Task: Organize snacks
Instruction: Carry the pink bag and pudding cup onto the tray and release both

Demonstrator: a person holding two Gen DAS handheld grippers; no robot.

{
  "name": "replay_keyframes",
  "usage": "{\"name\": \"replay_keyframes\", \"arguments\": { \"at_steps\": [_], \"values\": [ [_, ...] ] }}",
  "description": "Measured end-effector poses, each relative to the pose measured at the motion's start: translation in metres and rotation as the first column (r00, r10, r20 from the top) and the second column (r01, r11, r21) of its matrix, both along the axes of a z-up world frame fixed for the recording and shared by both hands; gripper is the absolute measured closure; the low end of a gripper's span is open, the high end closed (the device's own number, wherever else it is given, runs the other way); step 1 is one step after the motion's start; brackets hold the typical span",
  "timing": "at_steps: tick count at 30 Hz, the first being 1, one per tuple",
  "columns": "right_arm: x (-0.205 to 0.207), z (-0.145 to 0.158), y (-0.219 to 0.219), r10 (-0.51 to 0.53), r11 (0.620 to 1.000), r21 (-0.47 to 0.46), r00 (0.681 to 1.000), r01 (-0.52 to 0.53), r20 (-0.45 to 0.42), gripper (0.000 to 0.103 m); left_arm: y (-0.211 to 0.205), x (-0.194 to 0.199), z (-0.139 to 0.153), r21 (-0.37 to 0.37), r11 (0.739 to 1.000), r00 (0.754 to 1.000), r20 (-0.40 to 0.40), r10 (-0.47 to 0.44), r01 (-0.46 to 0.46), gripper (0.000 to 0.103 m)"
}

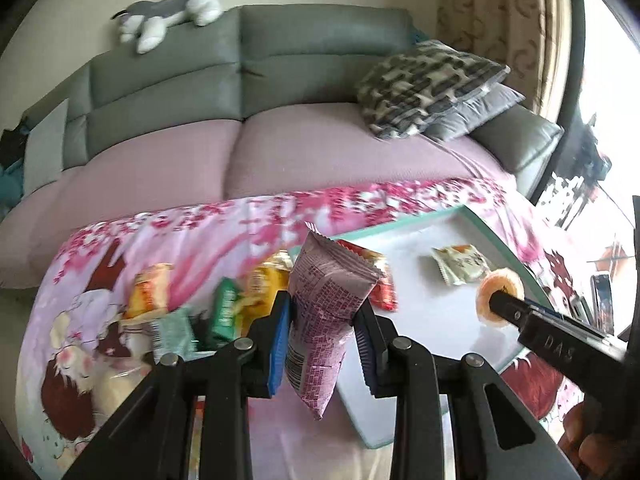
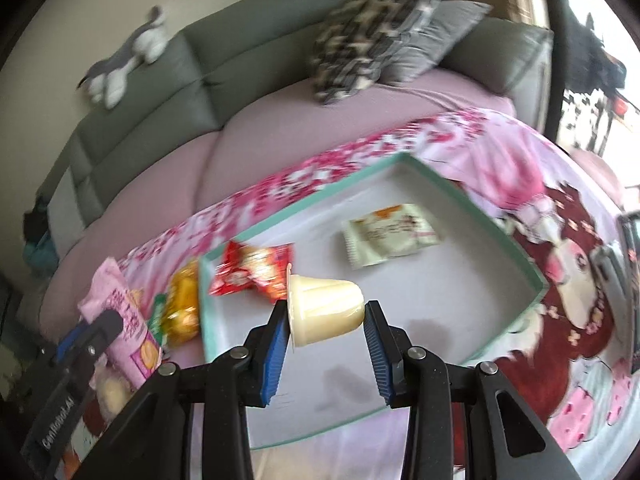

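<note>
My left gripper is shut on a pink snack pouch, held upright above the left edge of the teal-rimmed white tray. The pouch also shows in the right wrist view. My right gripper is shut on a pale yellow jelly cup, lying sideways, above the tray. The cup shows in the left wrist view. In the tray lie a red packet and a white-green packet.
Several loose snacks lie left of the tray on the pink floral cloth: an orange packet, a green packet, a yellow packet. Behind is a grey sofa with cushions and a plush toy.
</note>
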State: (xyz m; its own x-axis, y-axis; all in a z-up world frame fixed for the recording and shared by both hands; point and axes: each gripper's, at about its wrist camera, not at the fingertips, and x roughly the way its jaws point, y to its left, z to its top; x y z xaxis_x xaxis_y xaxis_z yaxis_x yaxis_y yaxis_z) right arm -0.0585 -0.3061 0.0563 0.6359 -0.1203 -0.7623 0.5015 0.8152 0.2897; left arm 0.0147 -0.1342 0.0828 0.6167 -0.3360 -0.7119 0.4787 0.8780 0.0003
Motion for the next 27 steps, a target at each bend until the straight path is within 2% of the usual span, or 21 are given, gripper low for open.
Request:
{"name": "replay_keyframes", "arguments": {
  "at_steps": [7,11,15,22,24,25,27],
  "values": [
    [-0.019,-0.009,-0.040,-0.122,0.993,-0.008,0.992,0.122,-0.017,0.063,-0.035,-0.004,-0.018,0.003,0.997,0.997,-0.036,-0.071,0.071,0.071],
    [-0.020,-0.020,-0.056,-0.164,0.986,-0.007,0.986,0.164,-0.030,0.063,-0.046,0.000,-0.031,0.021,0.997,0.996,-0.048,-0.077,0.078,0.070],
    [-0.018,-0.033,-0.065,-0.180,0.983,0.011,0.983,0.181,-0.045,0.063,-0.051,0.003,-0.041,0.037,0.996,0.995,-0.069,-0.074,0.077,0.070],
    [-0.016,-0.039,-0.070,-0.190,0.982,-0.009,0.980,0.189,-0.055,0.063,-0.054,0.005,-0.048,0.048,0.997,0.995,-0.077,-0.065,0.069,0.069],
    [-0.015,-0.041,-0.070,-0.193,0.981,-0.014,0.979,0.193,-0.061,0.063,-0.055,0.005,-0.048,0.054,0.996,0.995,-0.073,-0.063,0.067,0.065],
    [-0.015,-0.041,-0.070,-0.195,0.981,-0.015,0.979,0.195,-0.062,0.063,-0.056,0.004,-0.047,0.054,0.996,0.995,-0.074,-0.065,0.069,0.060],
    [-0.016,-0.042,-0.071,-0.198,0.980,-0.022,0.978,0.197,-0.069,0.063,-0.055,0.004,-0.045,0.044,0.996,0.994,-0.085,-0.068,0.072,0.042]
  ]
}}
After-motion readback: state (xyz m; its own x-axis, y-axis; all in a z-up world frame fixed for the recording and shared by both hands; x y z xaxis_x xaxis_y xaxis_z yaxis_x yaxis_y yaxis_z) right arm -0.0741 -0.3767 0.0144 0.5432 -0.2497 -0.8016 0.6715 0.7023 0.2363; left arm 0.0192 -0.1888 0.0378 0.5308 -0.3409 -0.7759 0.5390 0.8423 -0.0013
